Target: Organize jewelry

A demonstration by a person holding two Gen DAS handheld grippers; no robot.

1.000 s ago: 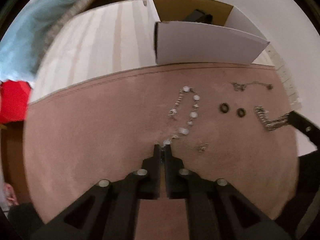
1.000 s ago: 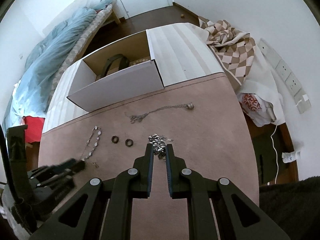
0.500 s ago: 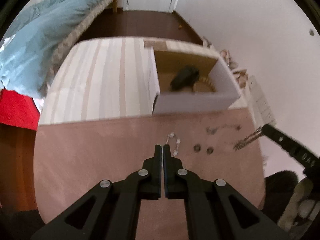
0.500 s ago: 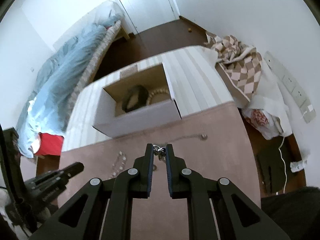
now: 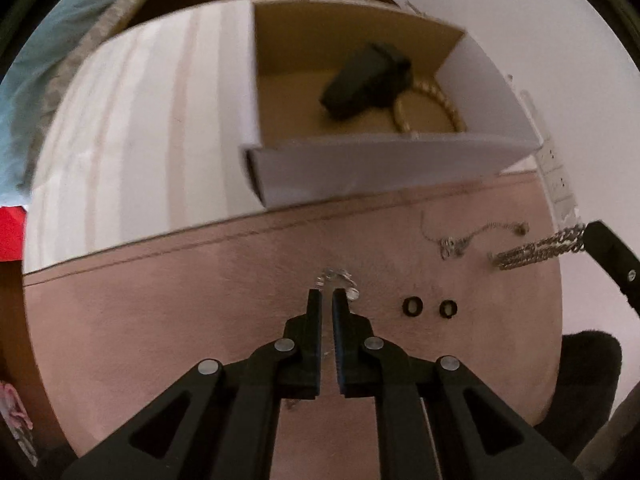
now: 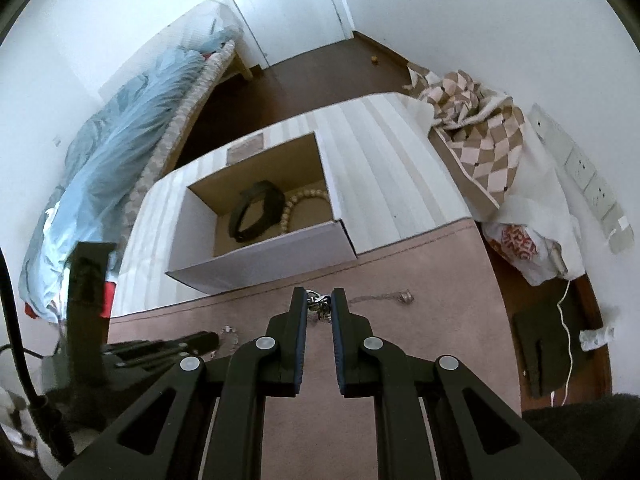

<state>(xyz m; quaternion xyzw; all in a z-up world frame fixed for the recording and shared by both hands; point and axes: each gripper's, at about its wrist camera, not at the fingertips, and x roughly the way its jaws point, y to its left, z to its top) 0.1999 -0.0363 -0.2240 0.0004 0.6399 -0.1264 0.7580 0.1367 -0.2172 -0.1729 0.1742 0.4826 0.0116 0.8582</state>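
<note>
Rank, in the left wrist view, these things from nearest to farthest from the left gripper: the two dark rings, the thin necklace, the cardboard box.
From the left gripper:
1. Two dark rings, on the pink mat just to its right.
2. Thin necklace, farther right and beyond the rings.
3. Cardboard box, past the mat's far edge.

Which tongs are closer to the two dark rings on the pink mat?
Left. The left tongs hang just beside the two dark rings, with a crystal bracelet at their tips. The right tongs are farther off at the mat's edge, holding a chunky silver chain.
</note>
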